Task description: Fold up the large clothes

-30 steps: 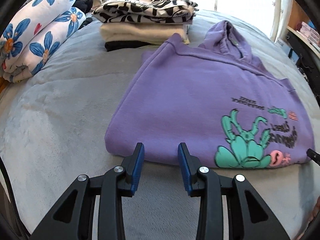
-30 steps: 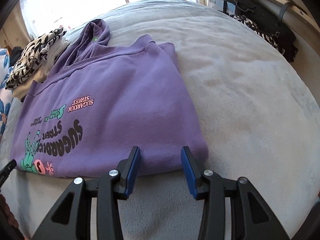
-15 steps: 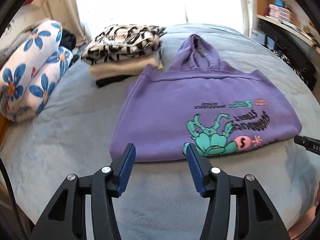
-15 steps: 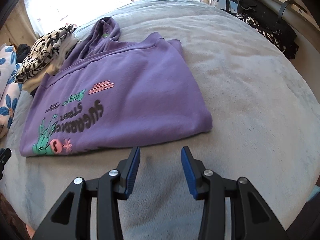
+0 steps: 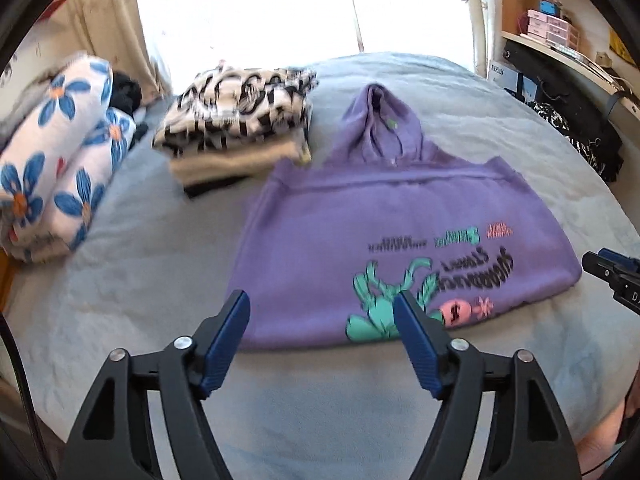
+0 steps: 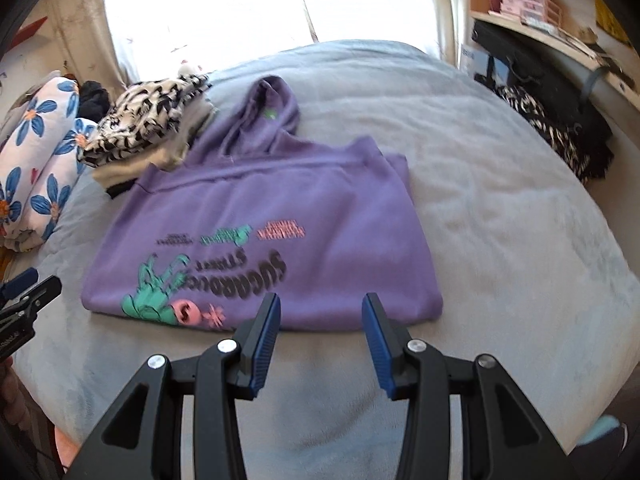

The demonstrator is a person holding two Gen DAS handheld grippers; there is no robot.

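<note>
A purple hoodie (image 5: 380, 232) (image 6: 280, 208) with a green and pink print lies folded flat on the grey bed, hood pointing away. My left gripper (image 5: 322, 304) hovers above its near left edge; its jaws are opening and nothing is between them. My right gripper (image 6: 320, 306) hovers above the near right edge, open, with nothing between its blue pads. Each gripper's tip shows at the edge of the other's view: the right gripper (image 5: 612, 276) and the left gripper (image 6: 24, 296).
A stack of folded clothes (image 5: 240, 120) (image 6: 148, 128), zebra print on top, sits behind the hoodie on the left. Flowered rolled bedding (image 5: 56, 160) lies at the far left. Dark clothes (image 6: 560, 128) and shelves (image 5: 560, 36) line the right side. The grey bed cover (image 6: 520, 240) spreads out to the right.
Both grippers have lifted up and back from the hoodie's near edge, so more of the bed shows. The left jaws have spread wider. The hoodie lies still.
</note>
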